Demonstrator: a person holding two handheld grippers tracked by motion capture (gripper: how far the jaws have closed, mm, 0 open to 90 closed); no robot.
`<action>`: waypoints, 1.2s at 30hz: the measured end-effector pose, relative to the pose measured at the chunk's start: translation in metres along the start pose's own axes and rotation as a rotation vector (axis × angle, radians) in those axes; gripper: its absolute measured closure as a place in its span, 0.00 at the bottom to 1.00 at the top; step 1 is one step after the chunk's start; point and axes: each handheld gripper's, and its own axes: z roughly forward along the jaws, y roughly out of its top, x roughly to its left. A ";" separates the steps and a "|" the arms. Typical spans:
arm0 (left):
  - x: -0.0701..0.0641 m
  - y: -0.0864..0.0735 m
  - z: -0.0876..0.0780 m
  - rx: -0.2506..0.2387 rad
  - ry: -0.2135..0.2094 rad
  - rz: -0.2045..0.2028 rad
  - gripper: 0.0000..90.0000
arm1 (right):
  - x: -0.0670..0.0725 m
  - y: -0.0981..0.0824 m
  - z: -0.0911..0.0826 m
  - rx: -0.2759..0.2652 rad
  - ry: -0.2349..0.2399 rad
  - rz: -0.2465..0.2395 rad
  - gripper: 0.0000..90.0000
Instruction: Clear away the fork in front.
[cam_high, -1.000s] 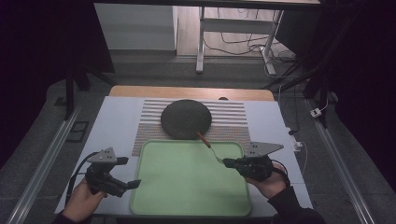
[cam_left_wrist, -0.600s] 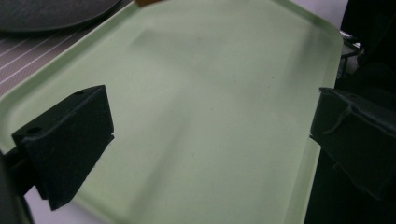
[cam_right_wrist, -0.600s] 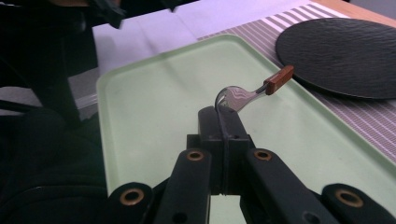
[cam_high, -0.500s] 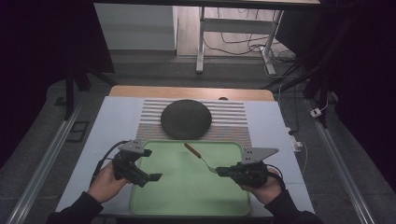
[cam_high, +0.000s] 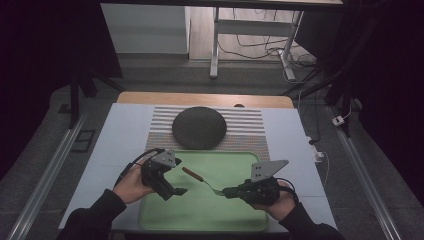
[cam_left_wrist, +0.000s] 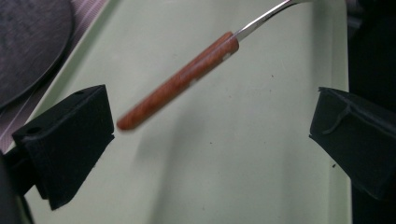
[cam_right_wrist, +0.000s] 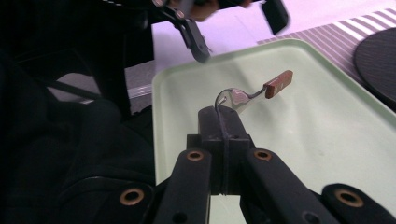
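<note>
Gripping fork (cam_high: 200, 179) w/ right gripper (cam_high: 229, 192), left gripper (cam_high: 176, 192) jaws apart nr handle

Fork (cam_right_wrist: 243, 97) tines hidden inside right tongs (cam_right_wrist: 219, 114).

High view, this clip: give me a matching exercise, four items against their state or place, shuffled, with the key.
Items:
1. left gripper
2. right gripper
3. black round plate
4. green tray

States:
A. rests on the striped mat
B. jaws open, near the wooden handle
C. lies nearest the person
D. shut on the fork

Pairs: 1-B, 2-D, 3-A, 4-C
</note>
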 end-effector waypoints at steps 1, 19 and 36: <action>-0.001 0.002 0.003 0.011 -0.008 0.029 0.00 | 0.000 0.000 0.000 -0.002 0.010 -0.004 1.00; 0.000 0.017 0.022 0.071 -0.140 0.293 0.65 | 0.003 0.003 -0.002 -0.023 0.134 -0.045 1.00; -0.008 0.018 0.028 0.151 -0.224 0.368 0.89 | -0.011 -0.006 -0.007 -0.005 0.045 -0.009 0.87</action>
